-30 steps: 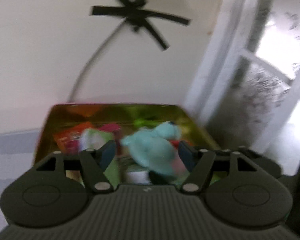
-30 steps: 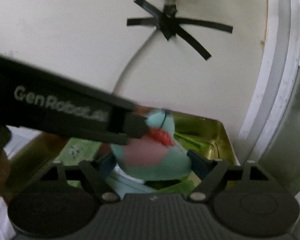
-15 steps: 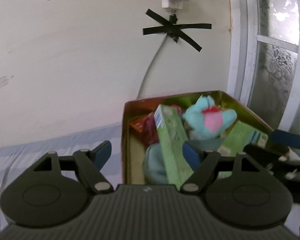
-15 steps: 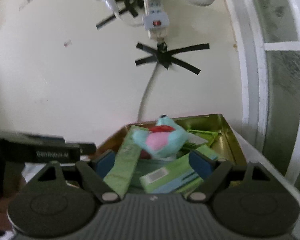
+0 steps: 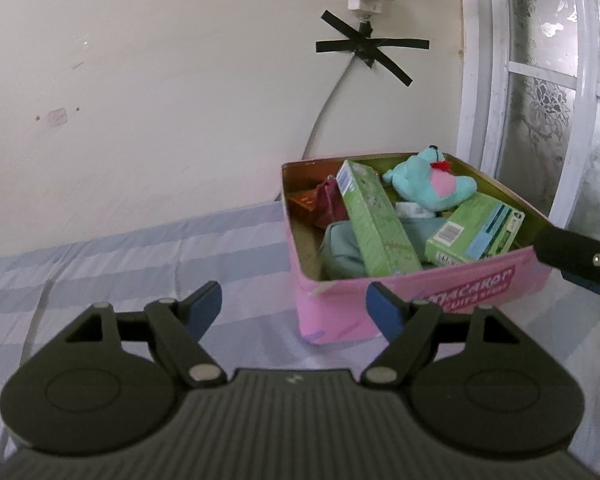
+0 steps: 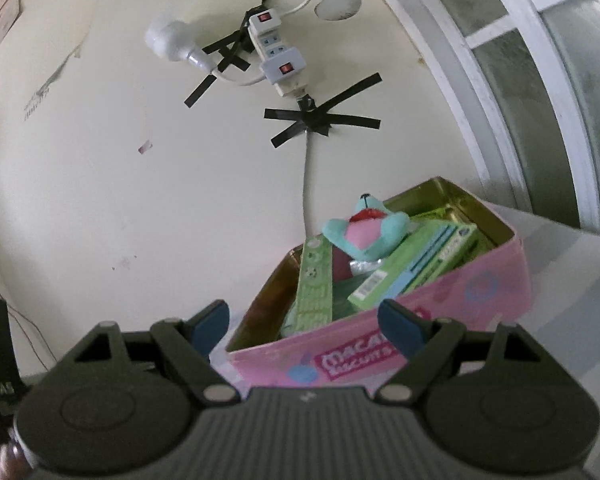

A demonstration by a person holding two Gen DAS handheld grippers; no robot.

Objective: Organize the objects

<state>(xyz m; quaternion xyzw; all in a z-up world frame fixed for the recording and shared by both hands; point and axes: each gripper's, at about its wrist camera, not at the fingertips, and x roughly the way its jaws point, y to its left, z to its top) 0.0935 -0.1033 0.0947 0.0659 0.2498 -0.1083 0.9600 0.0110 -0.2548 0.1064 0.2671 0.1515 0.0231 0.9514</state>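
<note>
Two tongs: left tongs and right tongs, both spread apart, gripping nothing.
Tin: pink tin on striped bedsheet, by wall (lid off).
Toy: teal plush on top of the pile inside the tin.
Boxes: long green box leaning beside wider green box.
Wall: power strip taped up.

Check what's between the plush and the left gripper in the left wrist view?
The tall green box and teal pouch, then the pink tin front wall; left gripper open, outside it.
</note>
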